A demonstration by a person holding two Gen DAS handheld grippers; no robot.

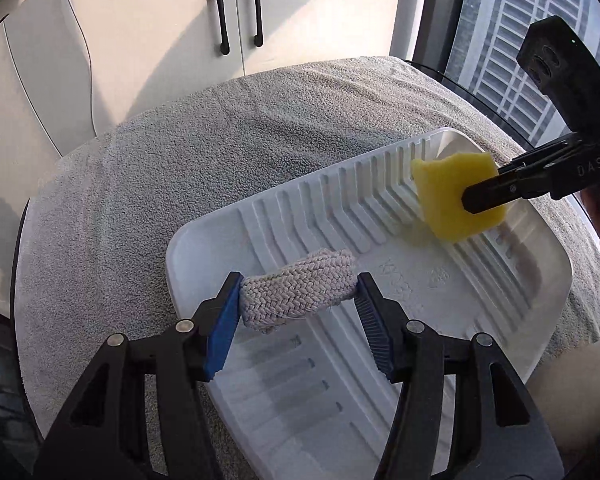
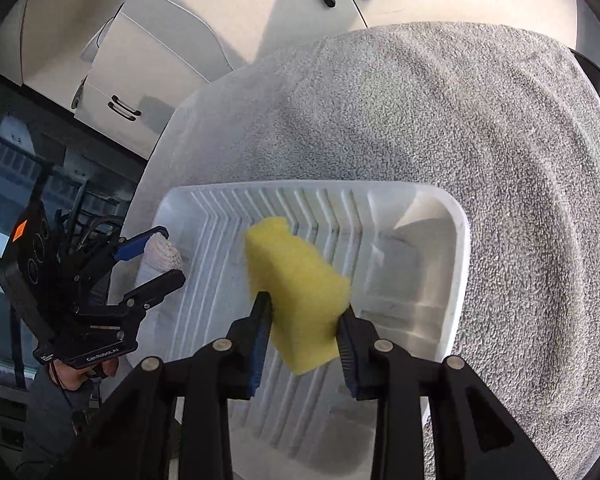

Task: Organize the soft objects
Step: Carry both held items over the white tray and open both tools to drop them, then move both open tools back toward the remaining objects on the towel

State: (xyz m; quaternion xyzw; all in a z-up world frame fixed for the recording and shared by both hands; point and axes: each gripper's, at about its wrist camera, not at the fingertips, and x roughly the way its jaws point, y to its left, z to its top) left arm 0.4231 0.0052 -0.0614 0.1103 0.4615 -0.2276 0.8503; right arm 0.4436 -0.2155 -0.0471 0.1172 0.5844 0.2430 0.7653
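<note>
My left gripper (image 1: 298, 296) is clamped on the braided rope piece (image 1: 296, 286) over the near corner of the white tray (image 1: 556, 280). My right gripper (image 2: 304, 320) pinches the yellow sponge (image 2: 296, 284) above the tray's ribbed floor, both poised to drop inside.

A round table (image 1: 18, 264) is covered by a grey towel (image 1: 204, 168), and a white ribbed tray (image 1: 452, 320) lies on that towel.

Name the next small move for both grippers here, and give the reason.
Probably open both and let go. The left gripper holds the braided rope piece and the right gripper the yellow sponge, both already over the white tray, so releasing should drop them in.
</note>
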